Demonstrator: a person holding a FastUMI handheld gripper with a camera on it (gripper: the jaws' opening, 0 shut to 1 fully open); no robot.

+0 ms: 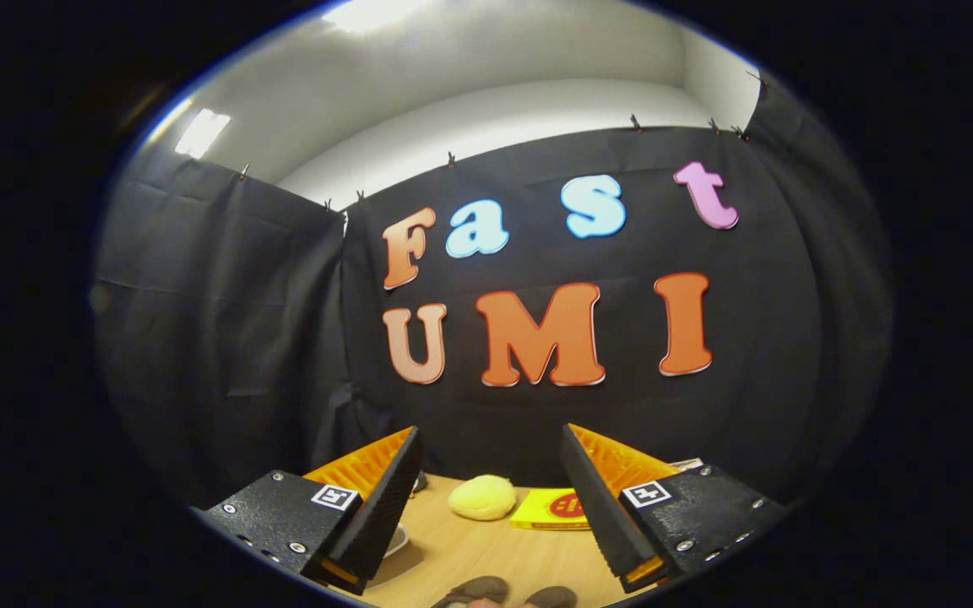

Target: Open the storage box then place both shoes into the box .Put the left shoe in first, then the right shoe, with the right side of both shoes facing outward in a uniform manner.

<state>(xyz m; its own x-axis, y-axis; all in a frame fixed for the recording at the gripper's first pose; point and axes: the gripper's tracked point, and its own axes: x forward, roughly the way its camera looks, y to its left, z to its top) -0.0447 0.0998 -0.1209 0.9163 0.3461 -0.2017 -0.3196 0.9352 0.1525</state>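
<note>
While the gripper (491, 439) hangs over the wooden table (486, 549) with its fingers spread wide and holding nothing, a pale yellow lump (482, 496) lies beyond them, a flat yellow packet (552, 510) just beside it, and two brownish shoes (503, 593) sit between the fingers, low down.

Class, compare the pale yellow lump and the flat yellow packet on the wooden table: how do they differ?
The yellow lump is rounded, pale and plain; the yellow packet is flat, brighter and has a red mark. The lump lies between the open gripper's jaws; the packet lies partly behind one jaw. Both rest on the table, beyond the jaws.
</note>
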